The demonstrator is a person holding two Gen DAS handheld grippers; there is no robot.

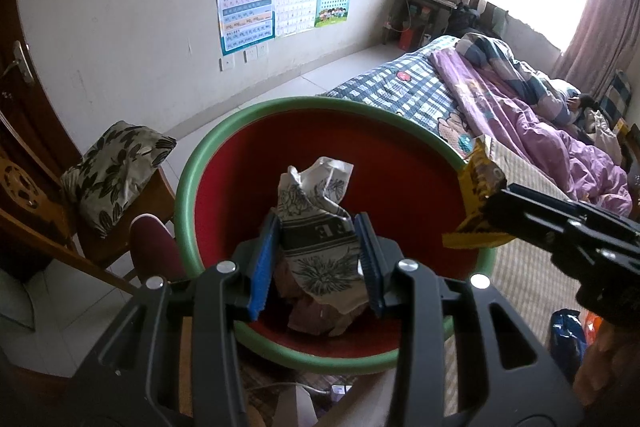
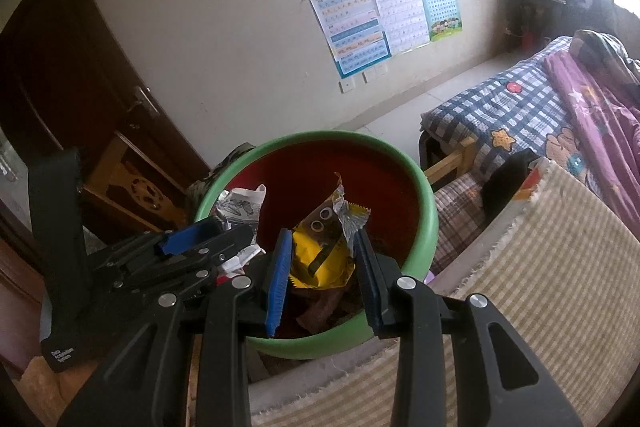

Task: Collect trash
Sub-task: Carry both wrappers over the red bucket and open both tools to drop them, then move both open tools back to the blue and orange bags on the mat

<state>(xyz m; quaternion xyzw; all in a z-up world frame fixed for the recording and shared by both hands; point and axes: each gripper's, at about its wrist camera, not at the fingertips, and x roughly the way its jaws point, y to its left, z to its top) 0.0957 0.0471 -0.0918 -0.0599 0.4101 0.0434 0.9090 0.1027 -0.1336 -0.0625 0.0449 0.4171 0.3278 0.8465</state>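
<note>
A round bin with a green rim (image 1: 188, 183) and red inside stands in front of both grippers; it also shows in the right wrist view (image 2: 428, 215). My left gripper (image 1: 316, 259) is shut on a crumpled white printed paper wrapper (image 1: 320, 211) held over the bin's mouth. My right gripper (image 2: 324, 259) is shut on a yellow snack wrapper (image 2: 324, 255), also over the bin. The yellow wrapper (image 1: 480, 195) and right gripper show at the right of the left wrist view. Some trash (image 1: 308, 315) lies at the bin's bottom.
A wooden chair (image 1: 104, 247) with a floral cushion (image 1: 116, 171) stands left of the bin. A bed (image 1: 500, 99) with plaid and purple bedding lies to the right. A striped beige mat (image 2: 540, 287) lies at the right. A dark door (image 2: 68, 83) is at the left.
</note>
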